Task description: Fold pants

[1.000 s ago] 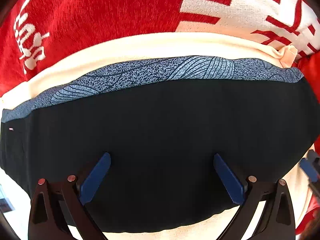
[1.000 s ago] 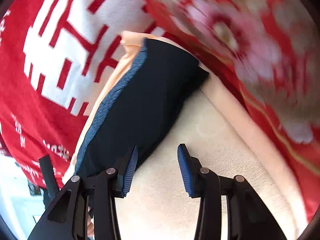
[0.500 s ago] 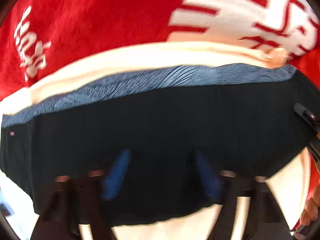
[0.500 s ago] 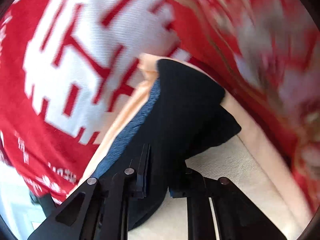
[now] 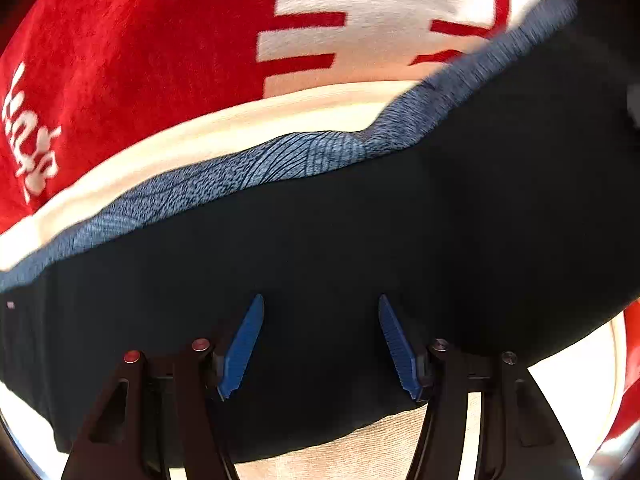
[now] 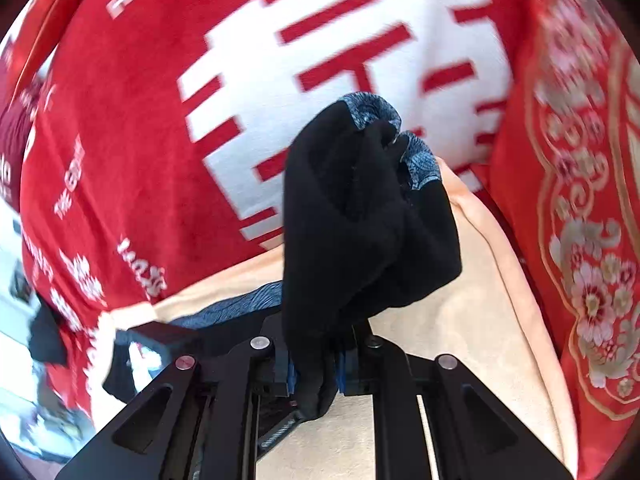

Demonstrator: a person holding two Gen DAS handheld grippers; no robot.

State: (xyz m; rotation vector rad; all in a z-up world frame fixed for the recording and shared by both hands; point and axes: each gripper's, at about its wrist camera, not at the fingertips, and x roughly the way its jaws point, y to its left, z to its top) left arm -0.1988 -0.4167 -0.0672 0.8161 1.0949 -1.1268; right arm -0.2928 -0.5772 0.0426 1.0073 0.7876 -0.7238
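The right gripper (image 6: 314, 374) was clamped on one end of the soft, limp black pants (image 6: 360, 216), which drooped ahead of it, while the left gripper (image 5: 320, 344) hovered unclenched over their middle, best pinched at the hem.

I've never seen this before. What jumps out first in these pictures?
The black pants, lifted in a bunch at the centre, pinched by the right gripper. Behind them lies a bright red blanket with big white lettering. In the other view the left gripper stands open over the pants' flat part.
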